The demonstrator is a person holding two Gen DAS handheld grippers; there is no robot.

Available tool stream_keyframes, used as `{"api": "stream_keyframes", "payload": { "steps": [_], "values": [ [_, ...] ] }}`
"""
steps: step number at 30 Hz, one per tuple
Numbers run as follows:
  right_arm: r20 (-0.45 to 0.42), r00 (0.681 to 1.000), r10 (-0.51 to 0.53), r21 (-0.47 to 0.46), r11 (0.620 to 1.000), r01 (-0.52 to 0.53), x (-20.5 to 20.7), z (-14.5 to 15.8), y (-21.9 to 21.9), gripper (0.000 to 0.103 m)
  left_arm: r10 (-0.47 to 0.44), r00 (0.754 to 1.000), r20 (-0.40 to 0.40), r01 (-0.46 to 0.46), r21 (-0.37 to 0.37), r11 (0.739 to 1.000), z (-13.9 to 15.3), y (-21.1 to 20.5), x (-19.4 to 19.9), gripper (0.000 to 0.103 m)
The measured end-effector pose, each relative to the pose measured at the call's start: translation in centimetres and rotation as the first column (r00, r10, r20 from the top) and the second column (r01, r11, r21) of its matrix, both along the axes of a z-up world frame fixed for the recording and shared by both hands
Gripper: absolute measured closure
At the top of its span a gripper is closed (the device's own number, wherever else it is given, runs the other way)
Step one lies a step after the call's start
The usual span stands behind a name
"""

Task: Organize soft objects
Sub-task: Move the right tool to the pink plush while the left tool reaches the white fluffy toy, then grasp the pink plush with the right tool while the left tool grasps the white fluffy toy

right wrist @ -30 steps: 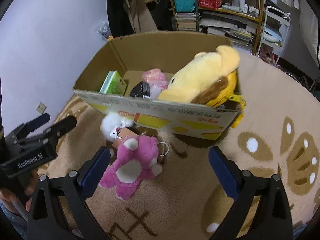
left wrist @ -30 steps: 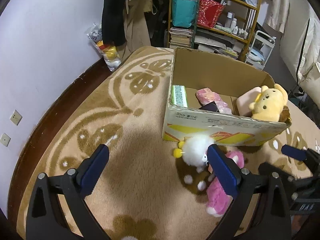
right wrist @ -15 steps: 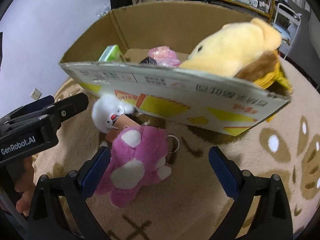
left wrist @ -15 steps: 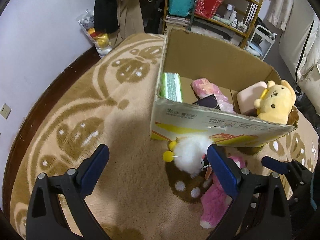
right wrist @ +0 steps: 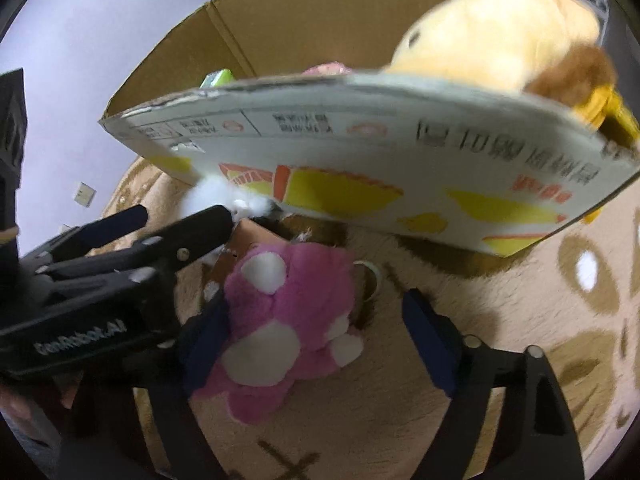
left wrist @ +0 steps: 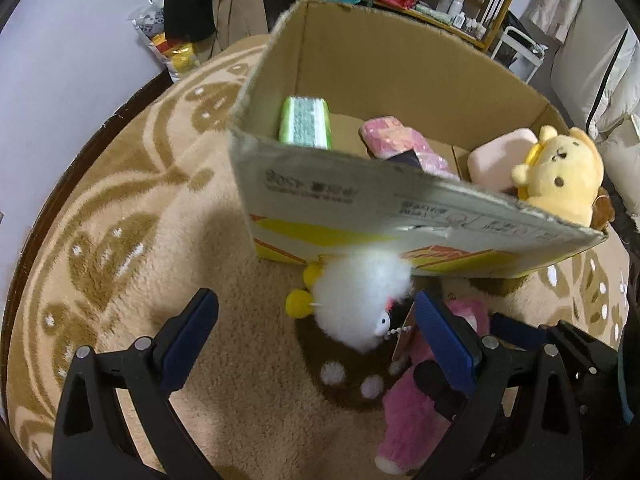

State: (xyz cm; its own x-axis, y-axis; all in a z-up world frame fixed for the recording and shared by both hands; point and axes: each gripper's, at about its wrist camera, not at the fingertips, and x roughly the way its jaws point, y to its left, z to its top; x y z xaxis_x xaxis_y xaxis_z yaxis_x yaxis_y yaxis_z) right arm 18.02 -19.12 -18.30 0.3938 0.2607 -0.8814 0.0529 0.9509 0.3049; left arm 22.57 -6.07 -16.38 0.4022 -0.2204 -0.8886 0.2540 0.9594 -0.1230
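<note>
Two plush toys lie ahead of the box [left wrist: 360, 208]: pink bear [right wrist: 280, 332] between the right gripper [right wrist: 316, 344]'s spread fingers, white puff [left wrist: 360, 300] between the left gripper [left wrist: 316, 328]'s, also apart; both look light, squashy, best pinched mid-body

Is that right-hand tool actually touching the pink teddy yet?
Touching, it seems. In the right wrist view the right tool, wide open, straddles the pink teddy, and its left finger presses against the teddy's side with no gap showing.

Dim indoor light; strong fisheye edge warp; right wrist view motion-blurred; white plush [left wrist: 362, 298] overexposed.
</note>
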Motion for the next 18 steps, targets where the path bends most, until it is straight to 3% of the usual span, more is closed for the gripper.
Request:
{"api": "stream_keyframes", "payload": {
  "steps": [18],
  "values": [
    [-0.018, 1.0, -0.008, 0.027, 1.0, 0.009, 0.3, -0.3, -0.2, 0.016, 0.004, 0.999, -0.052, -0.004, -0.001, 1.0, -2.2, -2.4, 1.9, 0.005]
  ]
}}
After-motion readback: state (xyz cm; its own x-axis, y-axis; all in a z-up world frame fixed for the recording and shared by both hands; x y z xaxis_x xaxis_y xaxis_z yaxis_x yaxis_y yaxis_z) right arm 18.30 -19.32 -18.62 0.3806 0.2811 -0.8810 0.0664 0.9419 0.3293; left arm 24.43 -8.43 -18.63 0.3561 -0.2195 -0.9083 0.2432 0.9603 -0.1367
